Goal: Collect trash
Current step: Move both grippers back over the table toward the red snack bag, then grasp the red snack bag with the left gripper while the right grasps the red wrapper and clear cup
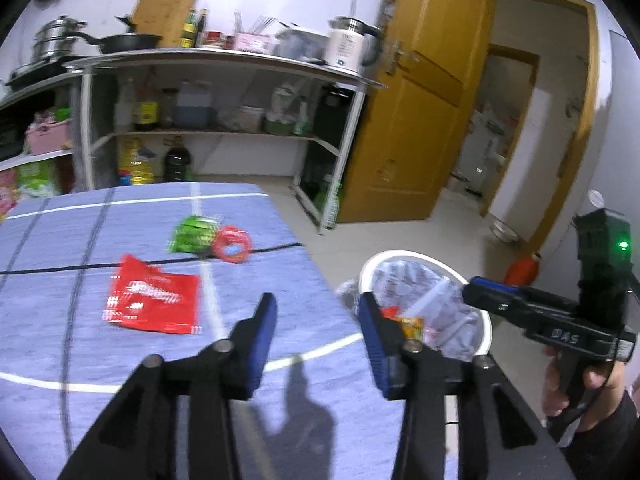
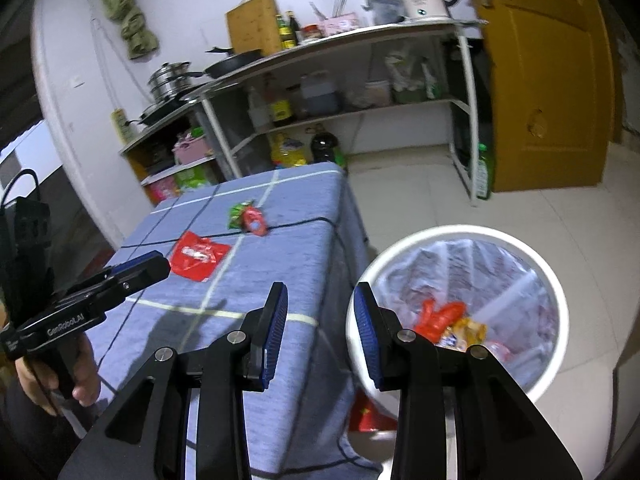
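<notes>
A red wrapper (image 1: 154, 300) (image 2: 198, 255) lies flat on the blue checked tablecloth (image 1: 100, 352) (image 2: 280, 248). Beyond it lie a green wrapper (image 1: 192, 234) (image 2: 237, 212) and a small red wrapper (image 1: 233, 243) (image 2: 255, 221), touching each other. A white trash bin (image 1: 376, 264) (image 2: 556, 300) with a clear liner stands on the floor right of the table and holds several wrappers. My left gripper (image 1: 318, 316) is open and empty above the table's right part. My right gripper (image 2: 321, 304) is open and empty above the gap between table edge and bin.
A metal shelf rack (image 1: 224, 92) (image 2: 352, 80) with pans, bottles and a kettle stands behind the table. A yellow wooden door (image 1: 420, 92) (image 2: 548, 80) is at the right. A red scrap (image 2: 366, 414) lies on the tiled floor by the bin's base.
</notes>
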`<state>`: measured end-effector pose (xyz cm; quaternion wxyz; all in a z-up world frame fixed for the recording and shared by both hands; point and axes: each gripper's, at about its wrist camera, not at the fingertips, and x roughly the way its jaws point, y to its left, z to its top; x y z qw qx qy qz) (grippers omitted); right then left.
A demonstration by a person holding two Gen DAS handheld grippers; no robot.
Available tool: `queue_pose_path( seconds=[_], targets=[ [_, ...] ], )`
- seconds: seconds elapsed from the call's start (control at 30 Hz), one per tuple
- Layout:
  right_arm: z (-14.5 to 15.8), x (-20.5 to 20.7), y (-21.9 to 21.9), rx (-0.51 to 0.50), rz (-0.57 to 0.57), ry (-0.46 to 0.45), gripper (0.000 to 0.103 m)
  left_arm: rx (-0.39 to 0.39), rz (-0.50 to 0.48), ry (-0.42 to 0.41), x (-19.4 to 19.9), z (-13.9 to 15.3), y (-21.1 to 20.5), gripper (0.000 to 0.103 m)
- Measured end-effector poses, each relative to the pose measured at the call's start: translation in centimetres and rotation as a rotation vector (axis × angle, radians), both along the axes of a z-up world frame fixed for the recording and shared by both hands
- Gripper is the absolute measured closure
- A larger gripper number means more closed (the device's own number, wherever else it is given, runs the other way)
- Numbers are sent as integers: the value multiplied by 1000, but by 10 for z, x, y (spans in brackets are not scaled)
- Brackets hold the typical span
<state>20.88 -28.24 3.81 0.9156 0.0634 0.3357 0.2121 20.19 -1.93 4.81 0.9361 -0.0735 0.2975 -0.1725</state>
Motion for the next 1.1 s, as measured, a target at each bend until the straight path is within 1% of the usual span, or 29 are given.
queue_pose_path(
  seconds=[0.13,0.17,0.2,0.23,0.27,0.5,0.67,0.9,1.1],
  targets=[
    [7,-2,25,-5,48,-23,67,-12,67,2,0,-2,36,57],
    [8,-3,33,-11,65,-29,64,-14,86,4,1,-3,45,57],
    [9,-3,40,-17,79,-32,61,-16,100,7,1,-5,52,57],
    [9,-3,44,-20,89,-33,51,-18,117,12,2,-6,59,57],
    [10,-2,50,-25,104,-33,45,-18,129,15,3,-8,66,57],
    [8,8,84,-70,164,-17,44,-1,193,50,14,-26,96,57],
    [6,22,100,-96,193,-13,44,-16,242,122,30,-46,114,57],
    [-9,56,120,-126,219,19,44,9,239,137,54,-53,118,57],
    [-31,98,139,-187,232,57,44,14,208,150,80,-59,117,57]
  ],
)
